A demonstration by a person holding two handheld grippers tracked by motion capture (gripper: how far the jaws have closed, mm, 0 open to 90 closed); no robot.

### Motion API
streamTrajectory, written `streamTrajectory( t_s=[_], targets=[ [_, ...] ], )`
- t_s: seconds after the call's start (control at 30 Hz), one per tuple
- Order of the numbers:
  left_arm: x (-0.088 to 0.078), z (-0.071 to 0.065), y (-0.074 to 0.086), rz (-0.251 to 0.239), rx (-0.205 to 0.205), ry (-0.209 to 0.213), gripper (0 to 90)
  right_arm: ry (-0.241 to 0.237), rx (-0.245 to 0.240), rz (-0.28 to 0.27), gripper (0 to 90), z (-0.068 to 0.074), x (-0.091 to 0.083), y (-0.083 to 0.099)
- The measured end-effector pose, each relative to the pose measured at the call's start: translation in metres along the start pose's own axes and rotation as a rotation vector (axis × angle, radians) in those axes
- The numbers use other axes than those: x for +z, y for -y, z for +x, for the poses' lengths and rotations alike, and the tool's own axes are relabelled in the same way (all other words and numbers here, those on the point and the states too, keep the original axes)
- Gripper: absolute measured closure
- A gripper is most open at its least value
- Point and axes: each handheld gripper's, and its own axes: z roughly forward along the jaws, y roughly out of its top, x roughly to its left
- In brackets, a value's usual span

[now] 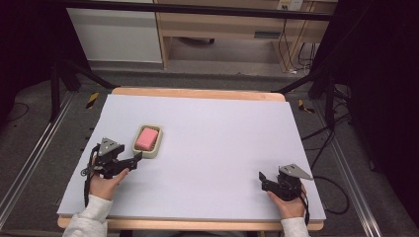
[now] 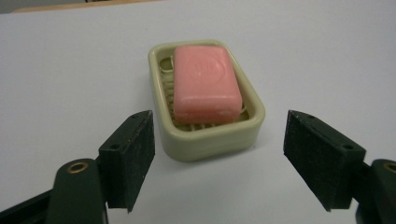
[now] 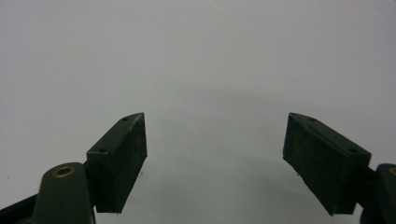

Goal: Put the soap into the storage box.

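fingers (image 2: 135, 158) of the left gripper (image 2: 217, 163) stand wide, empty, just short of the pale green plastic soap dish (image 2: 205, 135) holding a pink soap bar (image 2: 205, 81) on the white worktop (image 2: 70, 70); right gripper (image 3: 215, 163) also wide, empty.

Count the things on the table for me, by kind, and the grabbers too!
Pink soap bar: 1
Soap dish: 1
Grippers: 2, the left gripper and the right gripper, both open
Total: 4

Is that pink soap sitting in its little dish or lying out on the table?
In the dish. The pink soap lies flat on the ridged bottom of the pale green dish, with the rim showing all around it.
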Motion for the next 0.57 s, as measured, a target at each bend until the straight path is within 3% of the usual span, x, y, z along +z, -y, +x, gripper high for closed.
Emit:
streamTrajectory(
  t_s=[0.57],
  targets=[
    [-0.009, 0.016, 0.036, 0.09, 0.016, -0.041, 23.2, 0.024, 0.009, -0.004, 19.1, -0.008, -0.004, 0.003]
  ],
)
